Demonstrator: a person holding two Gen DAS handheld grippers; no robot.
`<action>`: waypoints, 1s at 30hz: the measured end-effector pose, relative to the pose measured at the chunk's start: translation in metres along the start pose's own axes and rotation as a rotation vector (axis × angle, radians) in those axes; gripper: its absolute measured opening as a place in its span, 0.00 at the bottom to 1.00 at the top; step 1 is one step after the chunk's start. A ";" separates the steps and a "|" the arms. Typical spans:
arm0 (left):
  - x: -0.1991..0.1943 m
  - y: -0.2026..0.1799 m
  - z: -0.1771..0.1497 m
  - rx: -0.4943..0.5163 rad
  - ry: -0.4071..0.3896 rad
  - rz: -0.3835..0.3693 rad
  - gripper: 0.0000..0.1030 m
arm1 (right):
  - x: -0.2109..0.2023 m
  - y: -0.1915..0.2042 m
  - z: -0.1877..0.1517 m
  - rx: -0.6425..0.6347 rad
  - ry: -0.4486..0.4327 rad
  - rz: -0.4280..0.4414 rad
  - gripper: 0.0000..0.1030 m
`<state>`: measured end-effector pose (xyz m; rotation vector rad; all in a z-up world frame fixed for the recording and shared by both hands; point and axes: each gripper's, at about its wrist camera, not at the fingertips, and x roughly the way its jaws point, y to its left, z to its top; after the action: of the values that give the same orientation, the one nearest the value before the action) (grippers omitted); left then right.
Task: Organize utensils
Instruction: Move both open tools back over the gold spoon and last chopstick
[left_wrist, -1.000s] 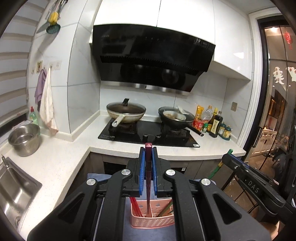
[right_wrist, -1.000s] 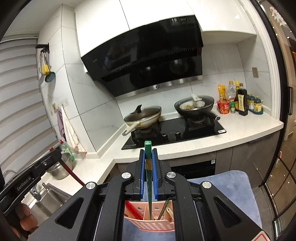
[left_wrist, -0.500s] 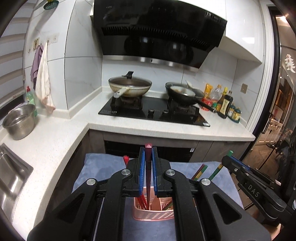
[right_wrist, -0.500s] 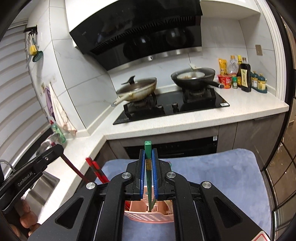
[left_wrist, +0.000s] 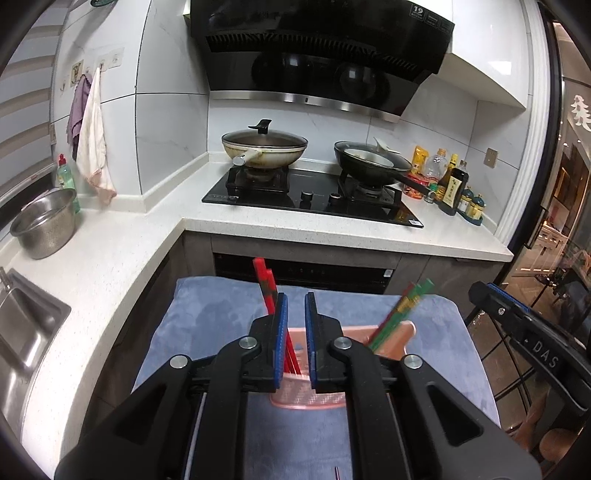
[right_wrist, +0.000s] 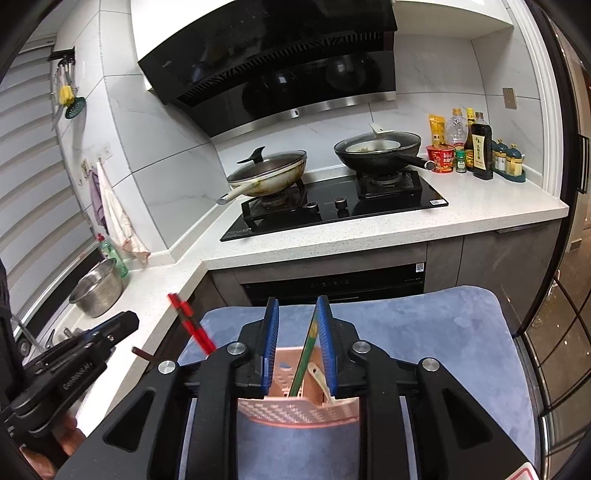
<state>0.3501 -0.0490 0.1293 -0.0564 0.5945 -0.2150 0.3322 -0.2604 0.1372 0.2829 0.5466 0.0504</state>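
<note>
A pink slotted basket (left_wrist: 306, 400) (right_wrist: 295, 411) stands on a blue cloth (left_wrist: 207, 321) (right_wrist: 443, 332). Red chopsticks (left_wrist: 264, 280) (right_wrist: 188, 321) and green chopsticks (left_wrist: 399, 314) lean in it. My left gripper (left_wrist: 295, 299) (right_wrist: 122, 325) hovers over the basket, its pads a narrow gap apart with nothing pressed between them. A dark red chopstick end (right_wrist: 142, 353) shows just below its tip. My right gripper (right_wrist: 295, 302) (left_wrist: 493, 297) is above the basket and its jaws are opening. A green chopstick (right_wrist: 308, 347) stands between them, leaning on the right pad with its foot in the basket.
Behind the cloth runs a white L-shaped counter (left_wrist: 332, 236) with a black hob (left_wrist: 314, 199), a lidded wok (left_wrist: 264, 149) and a black pan (left_wrist: 369, 166). A steel bowl (left_wrist: 46, 225) and sink (left_wrist: 22, 332) sit left, bottles (left_wrist: 450, 184) right. A hand (right_wrist: 44, 446) holds the left gripper.
Both grippers sank toward the basket. The dark red chopstick has left the left jaws. The right jaws parted and the green chopstick slid down and tilted against the right pad.
</note>
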 end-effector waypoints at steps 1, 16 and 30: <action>-0.005 0.001 -0.004 -0.003 0.000 -0.004 0.08 | -0.006 0.001 -0.004 -0.011 -0.001 0.000 0.21; -0.066 0.005 -0.112 0.083 0.070 0.091 0.08 | -0.082 0.008 -0.125 -0.115 0.101 -0.041 0.21; -0.081 0.022 -0.249 0.073 0.268 0.124 0.08 | -0.115 0.006 -0.270 -0.119 0.317 -0.064 0.21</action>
<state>0.1492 -0.0079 -0.0354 0.0811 0.8540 -0.1245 0.0943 -0.2008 -0.0236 0.1406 0.8643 0.0662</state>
